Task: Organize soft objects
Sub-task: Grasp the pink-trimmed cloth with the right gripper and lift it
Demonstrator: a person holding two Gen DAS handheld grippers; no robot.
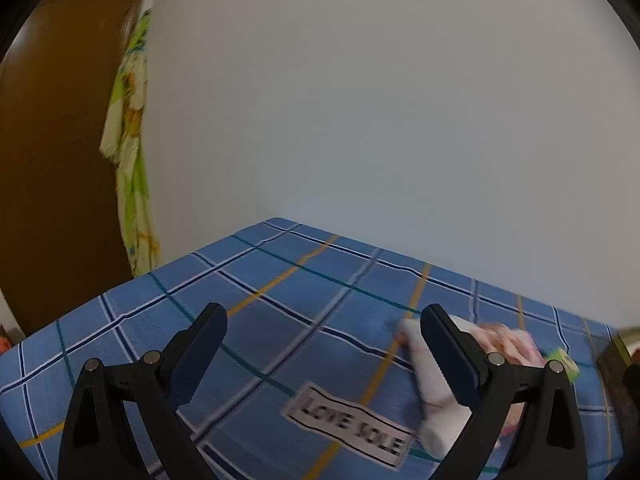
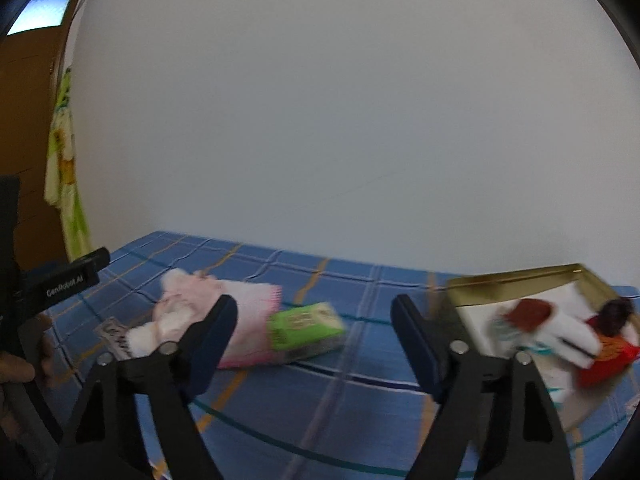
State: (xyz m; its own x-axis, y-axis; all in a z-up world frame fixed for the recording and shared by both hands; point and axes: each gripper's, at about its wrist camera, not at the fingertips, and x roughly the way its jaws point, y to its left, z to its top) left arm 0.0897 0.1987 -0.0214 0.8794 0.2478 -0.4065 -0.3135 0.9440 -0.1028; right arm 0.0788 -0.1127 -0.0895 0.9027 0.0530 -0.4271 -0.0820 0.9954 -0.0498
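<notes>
The left gripper (image 1: 320,332) is nearest the lens, its two black fingers spread wide with nothing between them; below the gap lies the blue checked cloth (image 1: 280,312) and a white label with dark lettering (image 1: 352,426); behind its right finger lies a blurred white and pink soft toy (image 1: 440,392), whether touching it I cannot tell; further right of that finger shows a corner of a small green packet (image 1: 564,362). In the right wrist view the right gripper (image 2: 314,320) also stands apart, clasping nothing; behind its left finger lies the same soft toy (image 2: 180,308) on a pink fringed cloth (image 2: 256,312); the green packet (image 2: 306,330) sits just left of the gap; behind its right finger stands a gold-rimmed open box (image 2: 516,280) holding a white, red and dark plush figure (image 2: 576,336).
</notes>
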